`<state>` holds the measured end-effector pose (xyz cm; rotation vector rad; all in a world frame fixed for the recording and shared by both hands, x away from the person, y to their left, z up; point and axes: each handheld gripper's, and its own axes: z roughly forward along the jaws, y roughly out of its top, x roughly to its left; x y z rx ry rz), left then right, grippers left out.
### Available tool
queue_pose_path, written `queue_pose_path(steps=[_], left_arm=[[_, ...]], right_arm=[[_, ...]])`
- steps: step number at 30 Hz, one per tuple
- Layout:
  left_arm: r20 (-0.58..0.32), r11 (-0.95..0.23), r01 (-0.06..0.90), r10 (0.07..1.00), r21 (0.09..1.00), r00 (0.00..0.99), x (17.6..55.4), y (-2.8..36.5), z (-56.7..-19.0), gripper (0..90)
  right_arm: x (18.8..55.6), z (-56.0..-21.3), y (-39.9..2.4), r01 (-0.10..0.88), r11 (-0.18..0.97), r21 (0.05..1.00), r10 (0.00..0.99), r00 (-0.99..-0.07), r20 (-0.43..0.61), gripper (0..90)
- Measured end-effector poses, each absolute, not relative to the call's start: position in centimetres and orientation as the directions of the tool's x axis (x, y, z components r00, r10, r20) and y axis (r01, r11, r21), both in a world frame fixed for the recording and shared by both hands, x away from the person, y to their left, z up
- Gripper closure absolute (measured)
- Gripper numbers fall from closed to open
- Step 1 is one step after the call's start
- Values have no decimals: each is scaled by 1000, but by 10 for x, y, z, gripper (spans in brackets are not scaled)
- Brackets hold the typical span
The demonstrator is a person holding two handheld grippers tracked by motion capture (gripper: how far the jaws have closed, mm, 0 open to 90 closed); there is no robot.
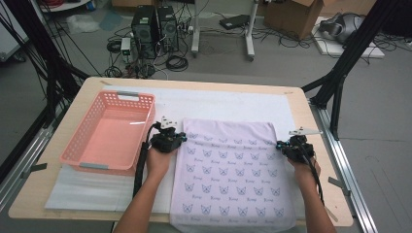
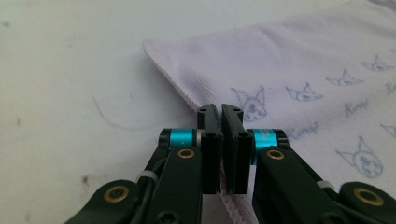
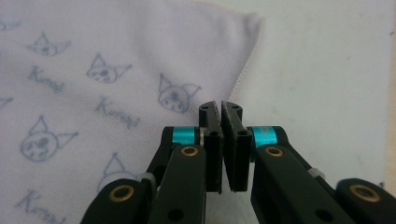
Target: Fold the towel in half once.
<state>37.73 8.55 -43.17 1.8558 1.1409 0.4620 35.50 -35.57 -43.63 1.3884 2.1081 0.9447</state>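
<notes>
One towel point(image 1: 232, 170) lies flat on the table point(image 1: 53, 191), right of the one pink basket point(image 1: 111, 133), its long axis running from the near edge toward the far. Left gripper point(image 1: 168, 140) is clamped on the towel's left edge, right gripper point(image 1: 293, 147) on its right edge, both near the far corners. Two grippers, symmetric; neither is nearer.

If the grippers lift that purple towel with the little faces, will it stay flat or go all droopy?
Probably droopy: the towel is thin cloth lying limp on the table, its near end hanging over the edge. It looks light. Pinched at both side hems by the left gripper and right gripper, the middle would likely sag.
</notes>
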Motion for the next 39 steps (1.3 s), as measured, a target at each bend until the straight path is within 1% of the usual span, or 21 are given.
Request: queue_pose_path(steps=[2, 4, 7, 8, 13, 17, 19, 21, 28, 33, 39], left_arm=[[-158, -141, 524, 860, 840, 485, 384, 86, -424, 861], [-170, -110, 517, 870, 849, 464, 390, 87, -416, 862], [-211, -51, 508, 871, 860, 445, 394, 89, -411, 861], [-216, -48, 508, 867, 860, 448, 393, 91, -411, 861], [-233, -52, 501, 841, 864, 489, 382, 96, -408, 858], [-197, -116, 501, 826, 857, 528, 370, 95, -402, 857], [-203, -96, 477, 820, 873, 535, 363, 95, -400, 857], [-206, -97, 479, 816, 872, 541, 356, 97, -400, 857], [-226, -102, 485, 789, 868, 571, 330, 105, -409, 857], [-255, -89, 482, 757, 872, 601, 306, 112, -416, 857], [-236, -120, 472, 744, 874, 626, 277, 117, -429, 857]], right_arm=[[359, -431, -357, 599, 245, 762, 924, -381, 2, 880], [363, -425, -359, 582, 224, 782, 931, -366, 6, 880], [367, -413, -360, 552, 190, 812, 935, -353, 22, 879], [368, -410, -360, 544, 180, 820, 934, -355, 30, 879], [360, -408, -363, 536, 174, 826, 920, -387, 58, 878], [348, -406, -365, 528, 180, 830, 906, -418, 70, 877], [341, -404, -366, 524, 185, 832, 900, -431, 72, 877], [333, -402, -368, 519, 180, 835, 892, -443, 83, 877], [309, -404, -373, 514, 182, 838, 872, -479, 105, 876], [288, -409, -373, 504, 206, 839, 858, -505, 92, 876], [261, -421, -375, 510, 213, 833, 847, -522, 103, 876]])
